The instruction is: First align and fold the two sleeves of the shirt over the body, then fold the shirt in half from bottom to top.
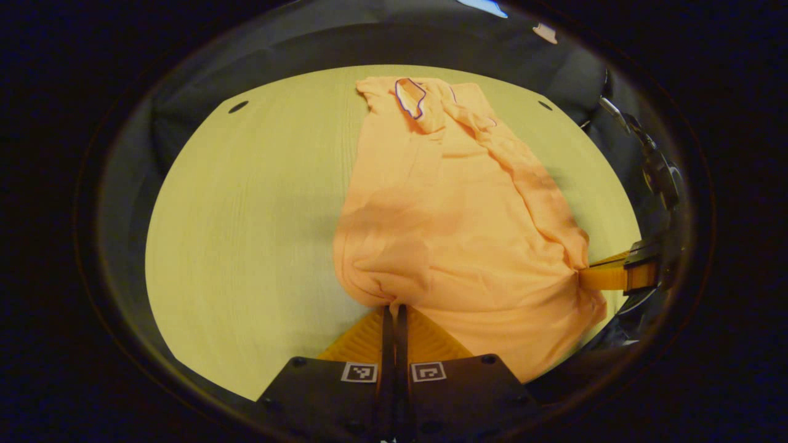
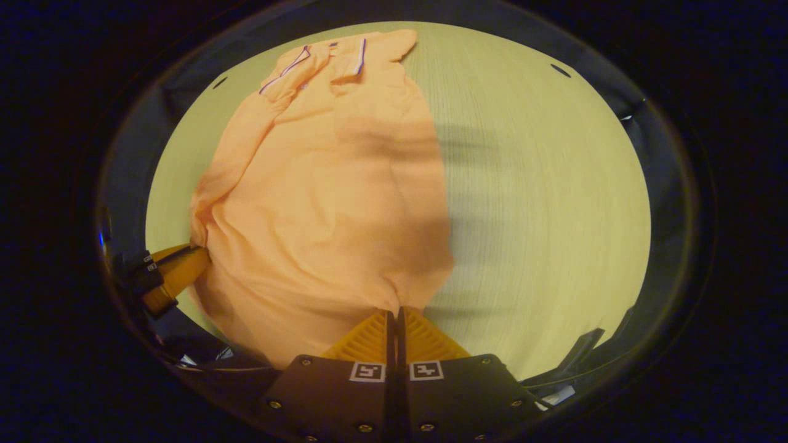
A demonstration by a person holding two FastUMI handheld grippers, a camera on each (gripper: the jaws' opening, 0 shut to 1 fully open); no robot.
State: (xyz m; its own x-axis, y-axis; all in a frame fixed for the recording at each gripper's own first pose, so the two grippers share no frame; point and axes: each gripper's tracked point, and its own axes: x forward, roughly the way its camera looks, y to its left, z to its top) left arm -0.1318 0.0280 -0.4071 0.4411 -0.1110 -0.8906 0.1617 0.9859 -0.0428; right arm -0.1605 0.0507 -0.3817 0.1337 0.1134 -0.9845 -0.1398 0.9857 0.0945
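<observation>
Left claw (image 1: 394,307) and right claw (image 2: 394,312) sit low, each pinched on the soft, wrinkled shirt (image 1: 449,227) hem; collar far ahead, on wood-grain table (image 1: 246,246).

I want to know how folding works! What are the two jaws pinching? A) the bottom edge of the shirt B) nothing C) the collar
A: the left gripper and right gripper are each shut on the shirt at its bottom edge, far from the collar.
</observation>
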